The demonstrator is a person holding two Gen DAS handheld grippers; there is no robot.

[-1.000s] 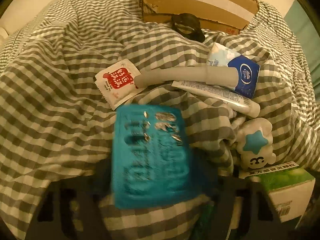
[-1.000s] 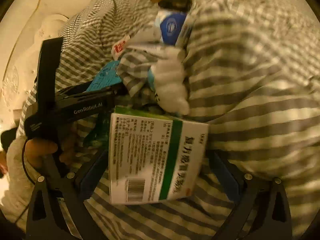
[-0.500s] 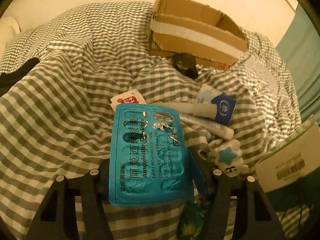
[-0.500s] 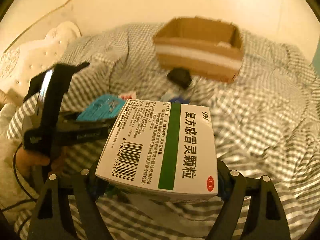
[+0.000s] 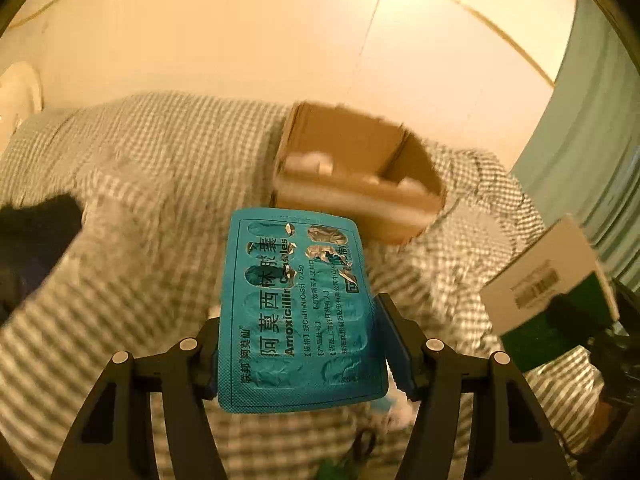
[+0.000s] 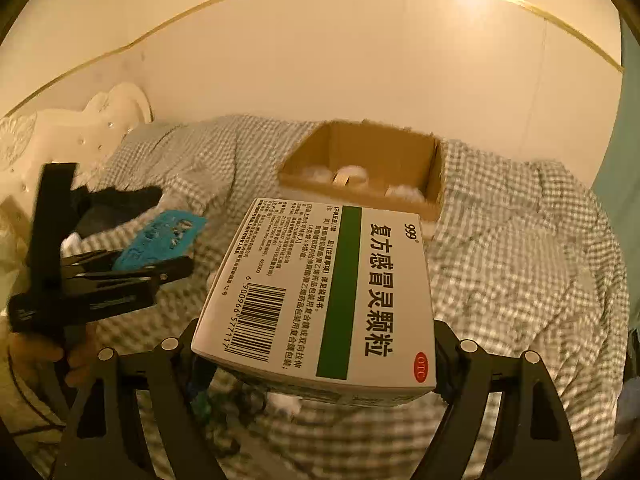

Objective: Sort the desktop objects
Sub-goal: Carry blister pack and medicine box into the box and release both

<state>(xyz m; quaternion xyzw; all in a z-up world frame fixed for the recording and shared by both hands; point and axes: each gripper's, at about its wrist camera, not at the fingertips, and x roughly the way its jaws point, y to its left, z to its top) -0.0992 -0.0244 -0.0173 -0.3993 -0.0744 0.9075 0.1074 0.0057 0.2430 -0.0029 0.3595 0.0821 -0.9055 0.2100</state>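
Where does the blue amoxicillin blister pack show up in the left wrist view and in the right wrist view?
Left wrist view: the blue blister pack fills the lower centre, clamped in the left gripper.
Right wrist view: it shows small at the left edge, mid-height, sticking out of that same gripper.
Shared landmark: the open cardboard box on the checked bedding, above and right of the pack in both.

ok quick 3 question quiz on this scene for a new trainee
1. True or false: the left hand-held gripper holds a blue pill sheet.
2. The right hand-held gripper holds: A) a tube B) a medicine box C) a toy
3. Fill in: the cardboard box on the checked blanket is ____ at the top.

Key: 1 true; 2 B; 3 open
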